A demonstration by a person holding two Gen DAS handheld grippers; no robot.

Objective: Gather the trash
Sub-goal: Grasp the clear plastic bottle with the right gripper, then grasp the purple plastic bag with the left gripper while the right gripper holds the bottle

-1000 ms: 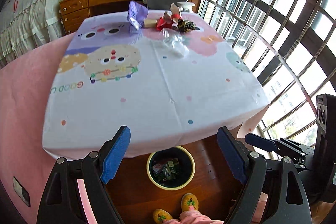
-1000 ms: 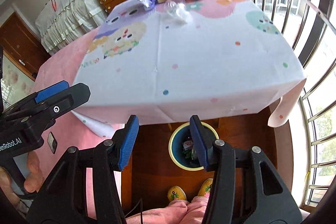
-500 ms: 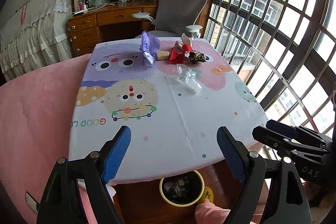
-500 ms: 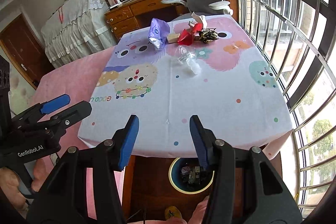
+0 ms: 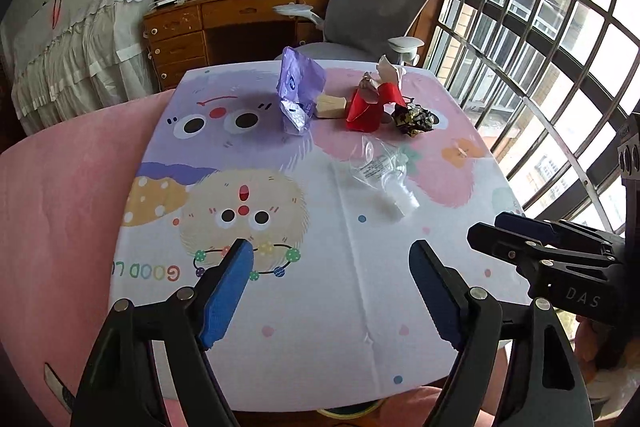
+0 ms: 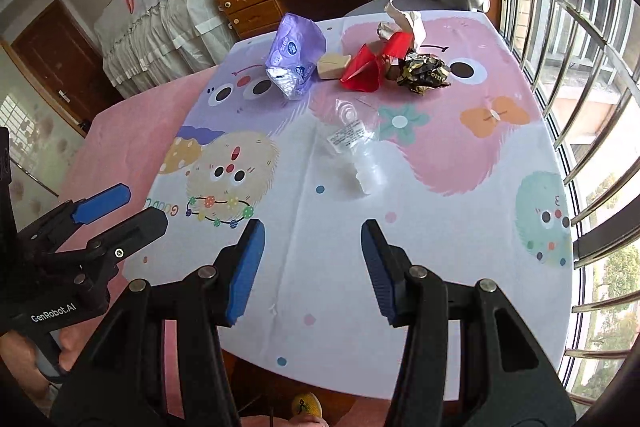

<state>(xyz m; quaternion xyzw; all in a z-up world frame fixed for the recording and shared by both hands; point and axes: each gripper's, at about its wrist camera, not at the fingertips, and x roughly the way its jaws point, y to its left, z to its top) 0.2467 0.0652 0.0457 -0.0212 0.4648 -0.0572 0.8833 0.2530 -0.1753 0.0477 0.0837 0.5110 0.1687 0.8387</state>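
Both tools hang over the near edge of the desk (image 5: pixel 400 307) with nothing in them. Left tool (image 5: pixel 331 291) has its blue pads spread wide; right tool (image 6: pixel 312 267) is parted too, somewhat less so, and also empty. Each shows at the edge of the other's view, side by side, pointing toward the far end of the desk where the trash lies.

That trash sits in a loose cluster well apart from both tools. A crumpled purple bag (image 5: pixel 298 93) stands at the left of the cluster, with a small tan block (image 5: pixel 331 105) just beside it. Next comes a red wrapper (image 5: pixel 366 107), a wad of white paper (image 5: pixel 388 71) behind it, and a dark, gold-flecked ball of foil (image 5: pixel 416 121) at the right. Nearer than these, alone on the printed cloth, lies a clear plastic wrapper (image 5: pixel 380 173).

Holding both tools open and level above the cloth looks like readiness to reach forward. The clear wrapper is the closest piece and, I judge, the likeliest first pick; being thin and flat, it may call for a low, close pinch. A sliver of a round rim (image 5: pixel 348 413) shows under the desk's near edge, perhaps a bin.
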